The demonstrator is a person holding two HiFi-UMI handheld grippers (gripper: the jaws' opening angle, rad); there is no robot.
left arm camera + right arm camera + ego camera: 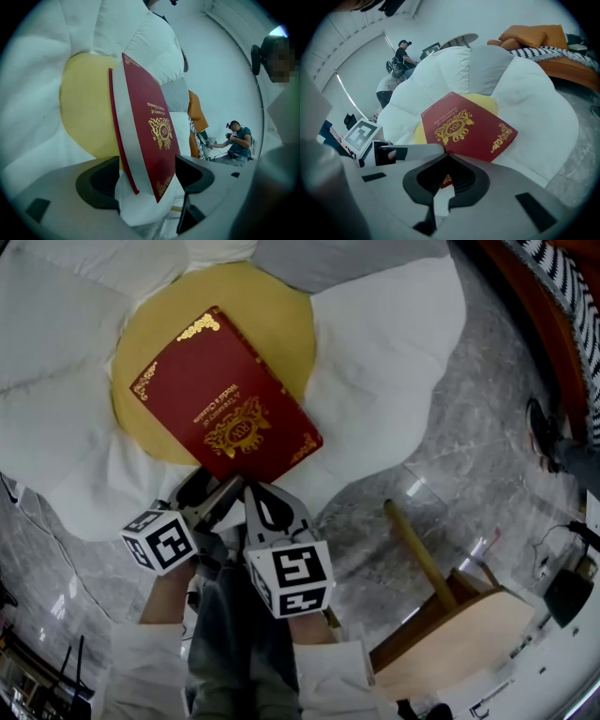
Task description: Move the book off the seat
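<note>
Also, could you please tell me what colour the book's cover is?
Deep red, with gold ornaments and lettering; the head view shows the book best.

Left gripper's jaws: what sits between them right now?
The red book, edge-on, its near corner between the left gripper's open jaws, neither pad pressing it. Behind it, only the seat's yellow centre. The left gripper view shows this.

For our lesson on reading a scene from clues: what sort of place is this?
Probably an indoor lounge: a flower-shaped cushion seat with a red book on it, a polished marble floor, and an orange sofa behind.
</note>
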